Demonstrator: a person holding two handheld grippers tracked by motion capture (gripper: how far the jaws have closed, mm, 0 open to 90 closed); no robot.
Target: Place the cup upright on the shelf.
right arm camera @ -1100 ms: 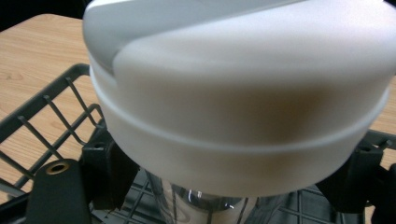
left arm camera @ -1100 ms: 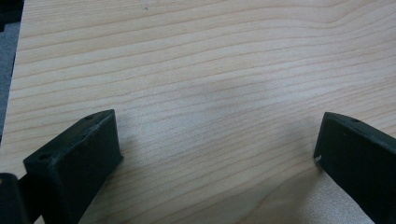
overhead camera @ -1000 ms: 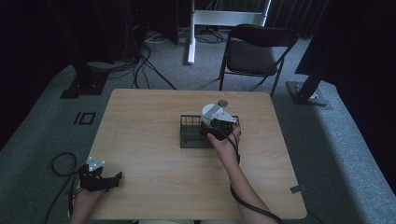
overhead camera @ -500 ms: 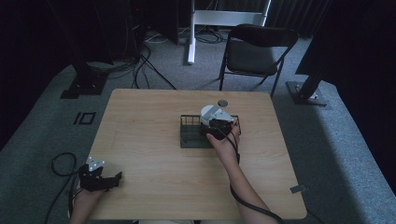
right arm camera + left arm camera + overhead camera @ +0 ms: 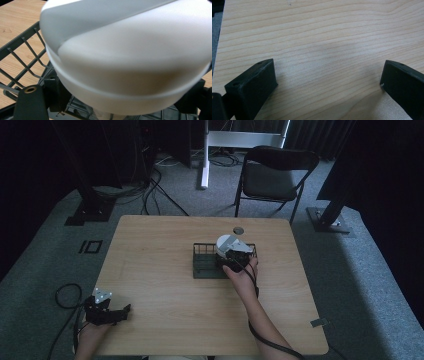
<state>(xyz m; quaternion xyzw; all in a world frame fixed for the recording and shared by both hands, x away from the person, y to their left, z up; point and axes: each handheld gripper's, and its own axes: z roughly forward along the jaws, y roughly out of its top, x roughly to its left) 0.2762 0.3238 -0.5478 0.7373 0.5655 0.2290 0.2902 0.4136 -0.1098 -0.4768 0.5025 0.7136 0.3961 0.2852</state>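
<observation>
Right hand-held gripper (image 5: 231,256) clamps white bowl (image 5: 125,55) over wire rack (image 5: 202,265); seating step underway, careful lowering required. Left hand-held gripper (image 5: 327,82) idle, wide open, empty.

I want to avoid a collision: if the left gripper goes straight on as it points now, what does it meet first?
Probably only the bare wooden table: the left gripper is open and nothing lies ahead of its fingers.

A wooden table (image 5: 165,245) stands on grey carpet (image 5: 50,265); a black folding chair (image 5: 272,175) behind; dark surroundings.
</observation>
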